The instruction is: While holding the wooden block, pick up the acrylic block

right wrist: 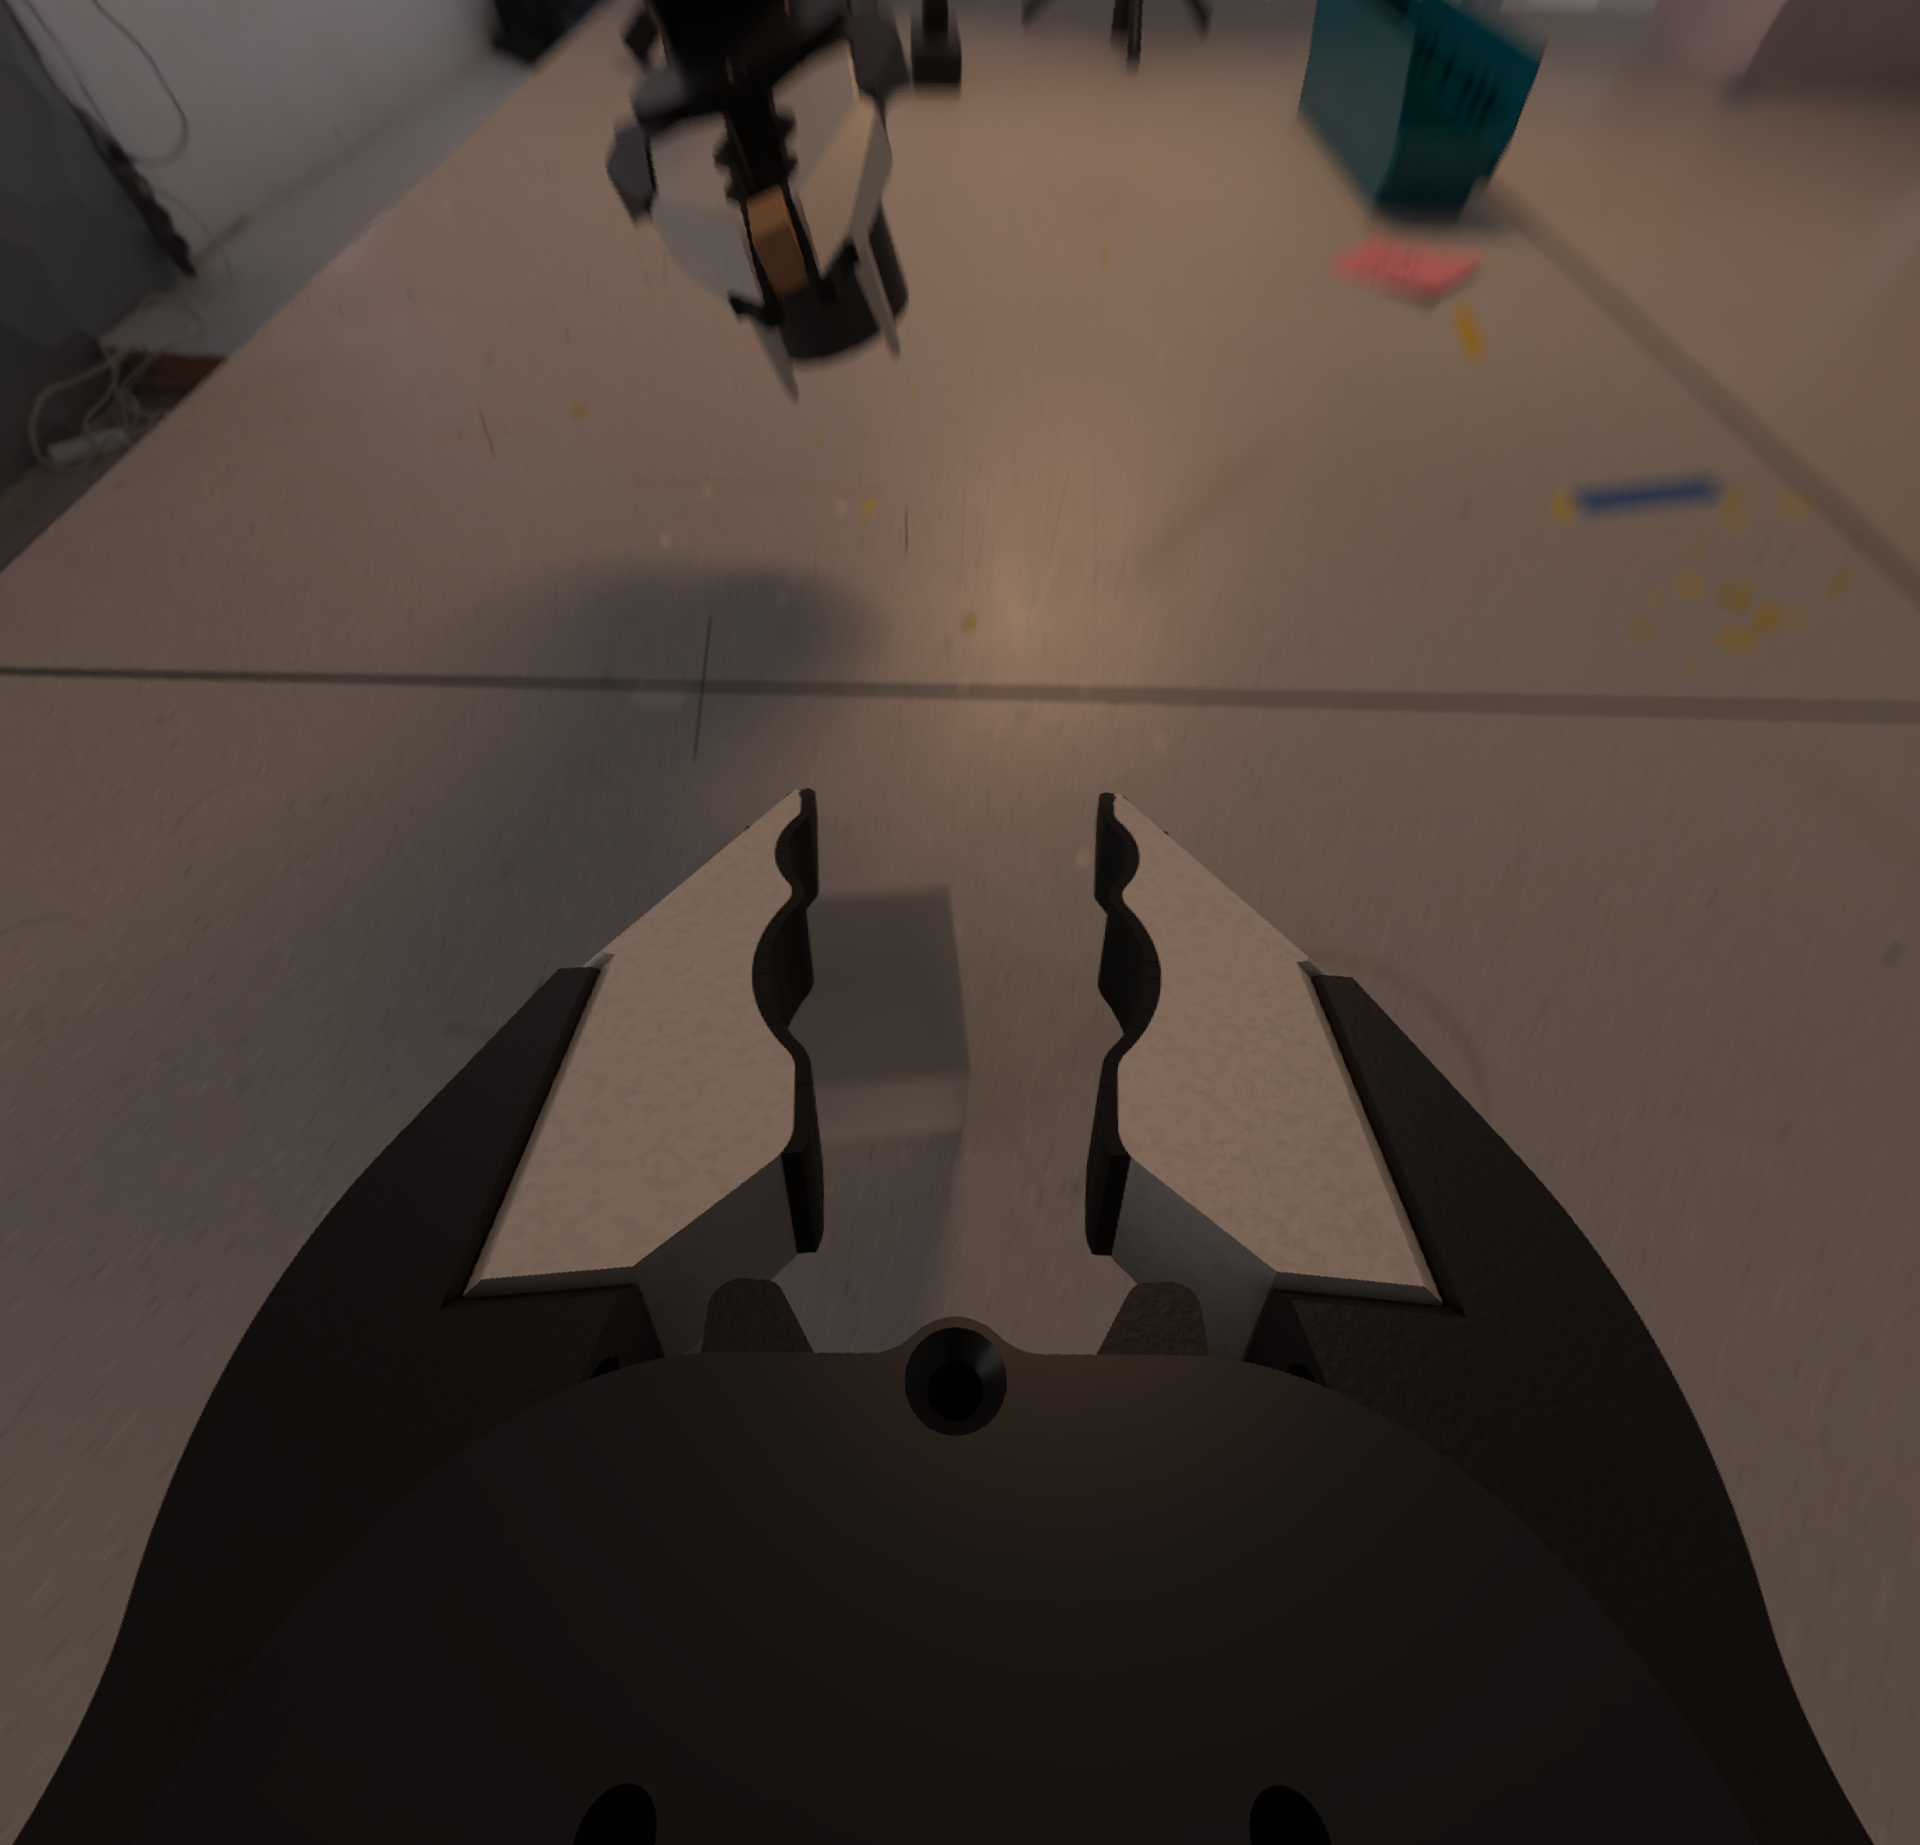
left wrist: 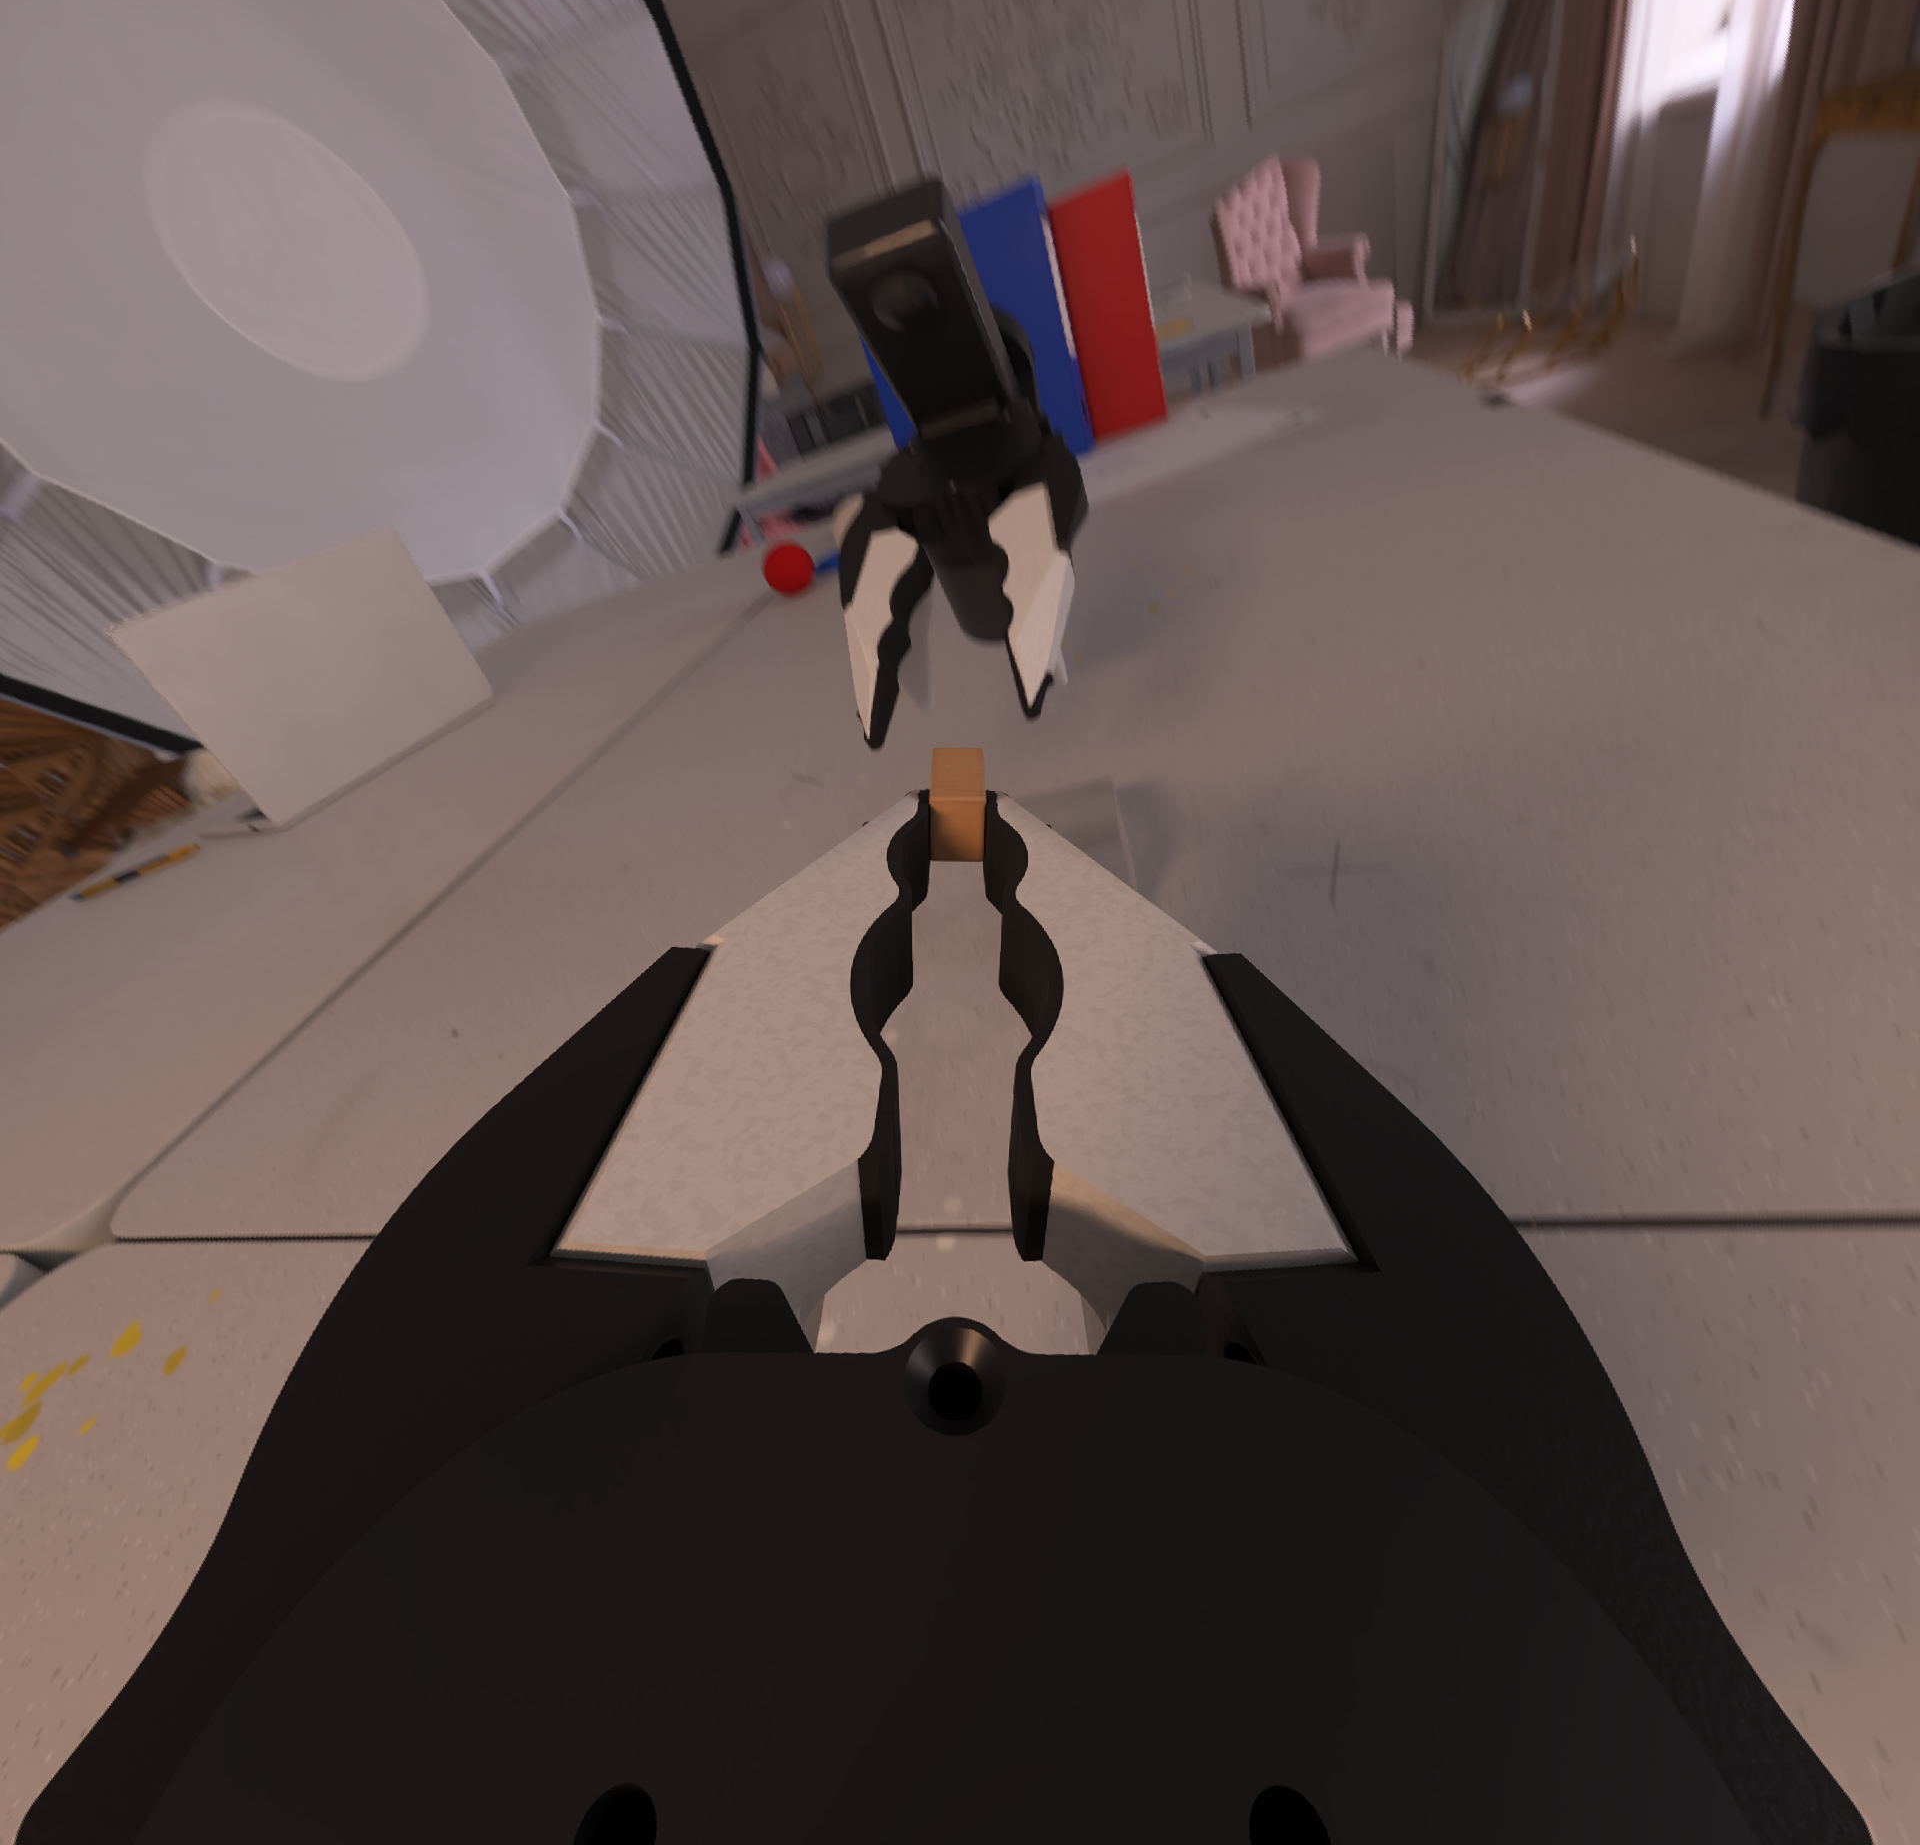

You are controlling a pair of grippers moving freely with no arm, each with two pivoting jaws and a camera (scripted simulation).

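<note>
Between the fingers of my right gripper (right wrist: 956, 808), low on the grey table (right wrist: 1351, 860), lay the acrylic block (right wrist: 883, 1006) — a faint, glassy, squarish slab that I could make out only by its darker tint and its pale near edge. It sat nearer the left finger than the right, inside the gap rather than ahead of the tips, and I judged that the coming close would turn on just that offset: a small shift left seemed needed to centre it. Its long axis I could not tell; the outline was too washed out. The right gripper stood wide open and held nothing.

My left gripper (left wrist: 958, 808) was pinched onto the wooden block (left wrist: 957, 803), a small tan cuboid with matte, flat faces, gripped at the very fingertips with its top poking above them. In that view the acrylic block showed only as a pale translucent patch just beyond the right fingertip, on the table. The right gripper hung just past the wooden block, tips down, so it was plainly the one placed for the pick.

The finger faces looked rough and off-white, the inner edges black and scalloped — good for wood, I thought, but perhaps slippery on smooth acrylic.
</note>
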